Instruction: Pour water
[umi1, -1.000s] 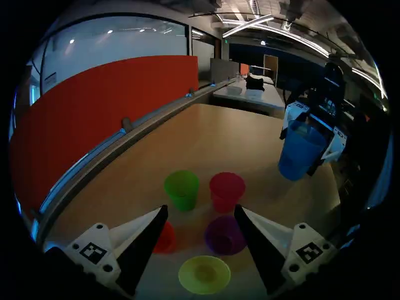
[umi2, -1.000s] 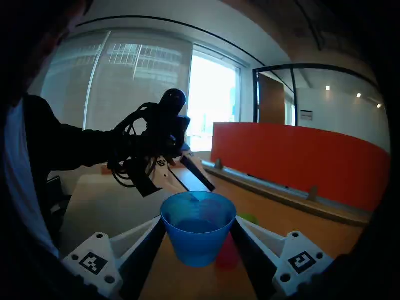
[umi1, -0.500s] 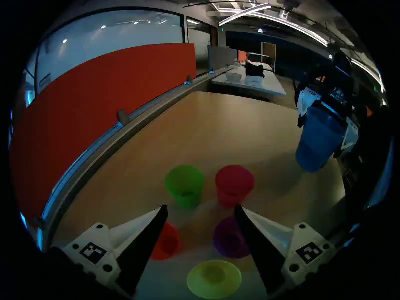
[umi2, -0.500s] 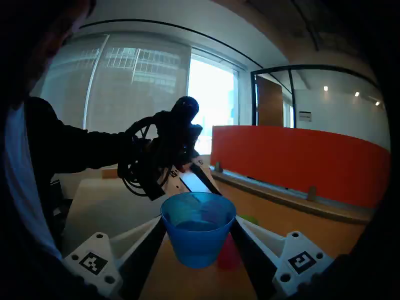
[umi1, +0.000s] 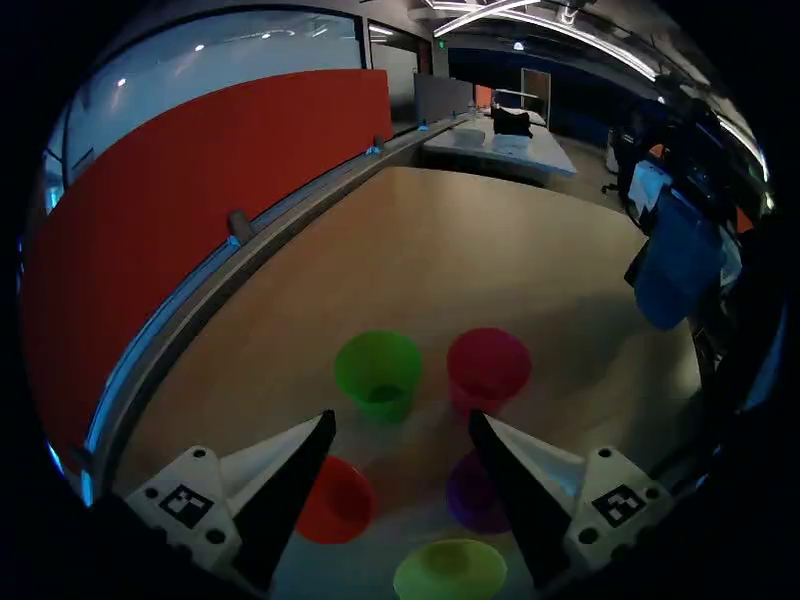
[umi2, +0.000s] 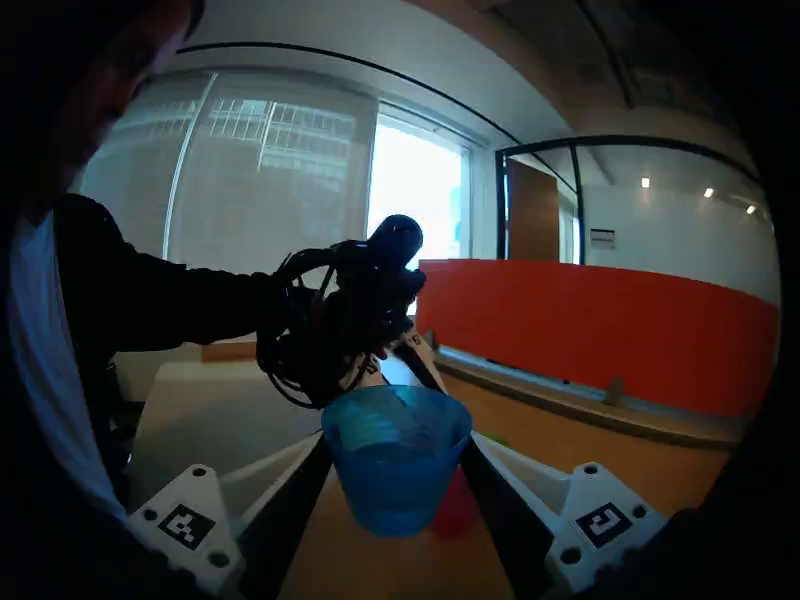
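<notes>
Gripping a blue cup (umi2: 395, 490) of water between both fingers of the right gripper (umi2: 397, 445), above the table (umi1: 440, 250), left gripper (umi1: 400, 415) spread open and empty over a green cup (umi1: 378, 370) and pink cup (umi1: 488, 365) just ahead, orange cup (umi1: 337, 500), purple cup (umi1: 475, 495) and yellow cup (umi1: 450, 572) beneath it, black-and-white square markers (umi1: 187, 503) on the fingers.

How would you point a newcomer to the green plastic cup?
On the wooden table beside the red partition wall, small cups stand clustered. The green plastic cup is in the far row, partition side, next to a pink plastic cup.
</notes>
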